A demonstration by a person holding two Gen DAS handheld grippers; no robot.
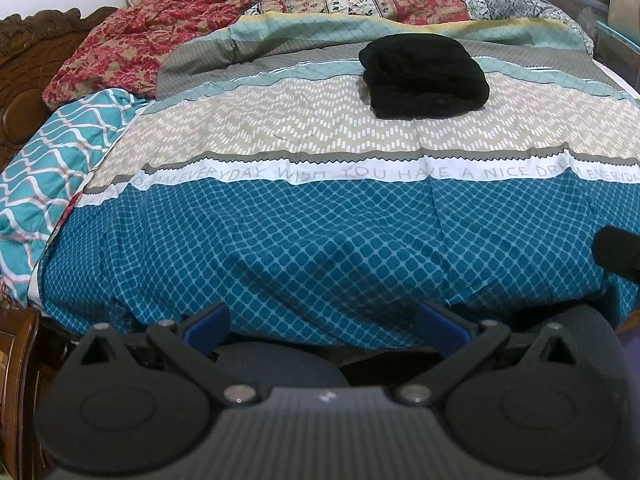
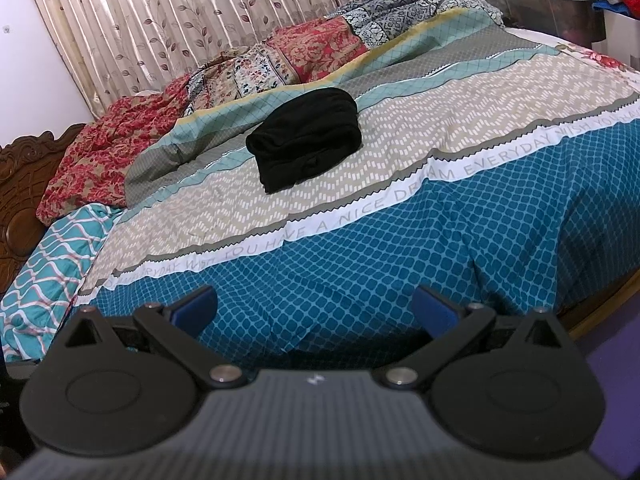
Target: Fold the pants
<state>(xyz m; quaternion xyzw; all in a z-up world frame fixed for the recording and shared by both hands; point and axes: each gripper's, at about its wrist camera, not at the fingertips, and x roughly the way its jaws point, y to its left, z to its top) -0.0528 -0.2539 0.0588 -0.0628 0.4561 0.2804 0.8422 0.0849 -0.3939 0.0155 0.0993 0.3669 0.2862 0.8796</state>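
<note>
Black pants lie folded into a thick compact bundle on the bed, on the beige zigzag and teal bands of the cover; the same pants show in the right wrist view. My left gripper is open with nothing between its blue pads, held back at the bed's near edge, far from the pants. My right gripper is also open and empty, over the blue diamond-patterned edge of the cover, well short of the pants.
The bed cover has a lettered white stripe. Rumpled floral bedding and a teal wavy cloth lie at the left by a carved wooden headboard. Curtains hang behind. A dark object sits at the right edge.
</note>
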